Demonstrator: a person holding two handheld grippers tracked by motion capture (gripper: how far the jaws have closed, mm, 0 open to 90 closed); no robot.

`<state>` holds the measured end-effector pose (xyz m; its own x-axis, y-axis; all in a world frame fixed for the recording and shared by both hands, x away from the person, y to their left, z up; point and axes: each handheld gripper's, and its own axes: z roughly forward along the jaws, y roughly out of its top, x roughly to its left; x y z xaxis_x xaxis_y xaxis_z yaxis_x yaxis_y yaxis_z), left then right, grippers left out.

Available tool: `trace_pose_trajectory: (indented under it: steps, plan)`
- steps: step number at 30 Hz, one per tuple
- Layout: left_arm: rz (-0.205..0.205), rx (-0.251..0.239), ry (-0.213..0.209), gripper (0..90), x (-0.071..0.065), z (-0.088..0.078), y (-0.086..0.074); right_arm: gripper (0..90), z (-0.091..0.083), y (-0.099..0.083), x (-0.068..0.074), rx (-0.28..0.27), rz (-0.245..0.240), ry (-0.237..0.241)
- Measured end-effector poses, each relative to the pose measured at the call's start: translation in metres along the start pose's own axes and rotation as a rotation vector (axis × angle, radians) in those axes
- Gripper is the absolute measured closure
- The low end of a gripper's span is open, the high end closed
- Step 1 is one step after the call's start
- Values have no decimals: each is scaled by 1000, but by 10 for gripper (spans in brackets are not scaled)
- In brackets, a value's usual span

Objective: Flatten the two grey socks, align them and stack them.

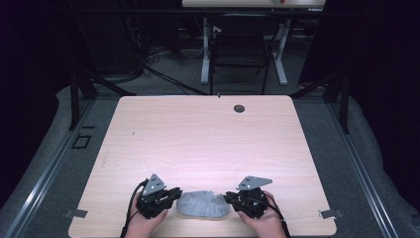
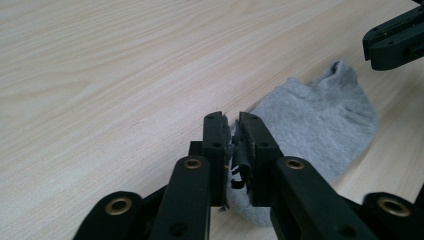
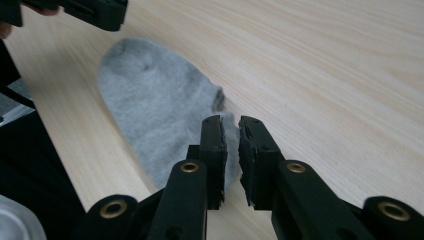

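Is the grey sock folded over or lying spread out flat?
Folded over, as far as shows: the grey sock lies as a short rounded pad on the table, one edge doubled in the right gripper view.

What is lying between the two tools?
A grey sock lies flat on the table between the left tool and right tool, seen in the high view.

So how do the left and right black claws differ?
The left black two-jaw claw sits at the grey fabric sock's left end, the right claw at its right end. The left's jaws stand closer together, with frayed padding; the right's gap is wider. Both point at the sock.
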<state>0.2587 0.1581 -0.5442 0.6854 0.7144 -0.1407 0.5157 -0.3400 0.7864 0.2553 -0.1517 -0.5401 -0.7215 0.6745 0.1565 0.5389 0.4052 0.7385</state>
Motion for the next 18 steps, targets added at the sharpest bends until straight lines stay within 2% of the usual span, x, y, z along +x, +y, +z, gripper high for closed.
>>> trace_pose_trajectory:
  steps: [1, 3, 5, 10, 13, 15, 16, 18]
  plan:
    - [23, 6, -4, 856, -3, -1, 0, 847, 0, 1, 5, -9, -29, 8]
    - [32, 11, 0, 879, -5, 0, 0, 866, 1, 1, 7, -10, -39, 8]
    - [45, 35, -2, 894, -8, 3, -2, 892, 7, 1, 10, 18, -64, 2]
    - [50, 76, 6, 899, -7, 10, -7, 900, 15, -2, 10, 50, -69, -2]
    - [43, 85, 6, 899, -6, 12, -9, 900, 19, -5, 10, 78, -74, -7]
    - [37, 90, 4, 899, -5, 13, -11, 900, 21, -6, 10, 77, -69, -4]
    - [42, 101, 5, 899, -5, 14, -12, 900, 23, -7, 9, 105, -70, -2]
    - [40, 108, 4, 899, -5, 15, -13, 900, 26, -9, 8, 114, -64, 1]
